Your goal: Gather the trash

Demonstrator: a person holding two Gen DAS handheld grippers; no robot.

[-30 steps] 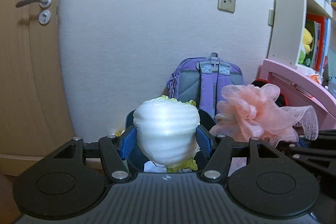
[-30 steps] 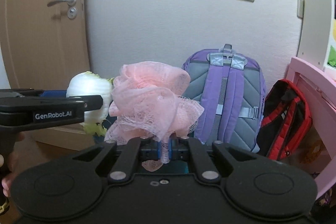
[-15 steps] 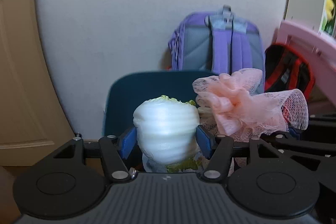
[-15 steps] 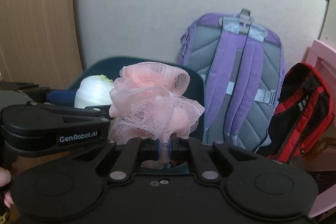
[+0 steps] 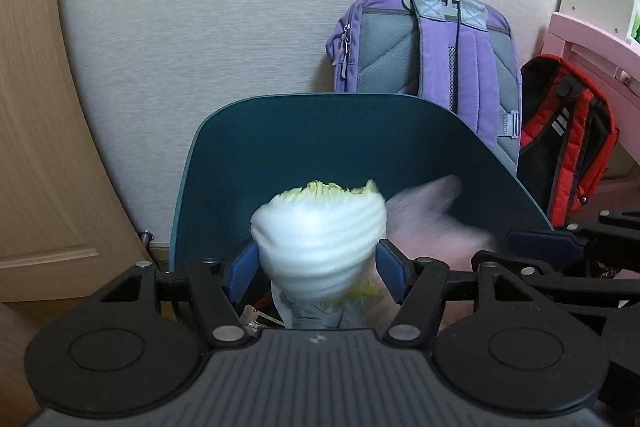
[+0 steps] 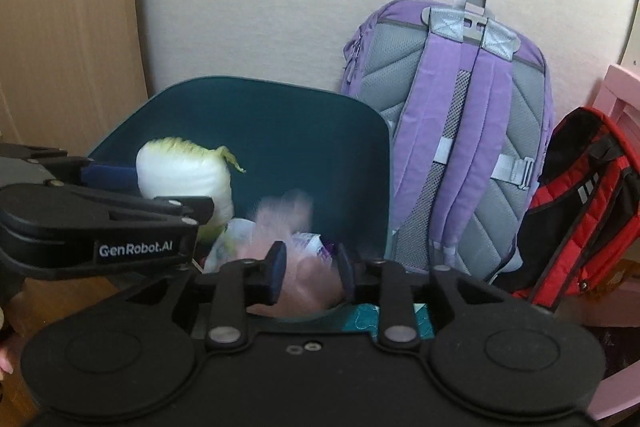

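Note:
My left gripper [image 5: 318, 269] is shut on a white cabbage piece [image 5: 320, 233] with a yellow-green top, held over the open dark teal trash bin [image 5: 320, 131]. It also shows in the right wrist view [image 6: 184, 183]. My right gripper [image 6: 308, 269] is open above the bin [image 6: 280, 123]. The pink mesh bath sponge [image 6: 292, 267] is blurred and apart from the fingers, dropping into the bin; it also shows in the left wrist view [image 5: 432, 223]. White wrappers [image 6: 236, 239] lie inside the bin.
A purple backpack [image 5: 432, 39] leans on the wall behind the bin, with a red and black backpack [image 5: 568, 131] to its right. A pink furniture piece [image 5: 592, 43] stands at the far right. A wooden door [image 5: 32, 107] is at the left.
Both grippers moved closer to and lower over the bin. My right gripper opened and let go of the pink sponge, which is falling. The left still holds the cabbage.

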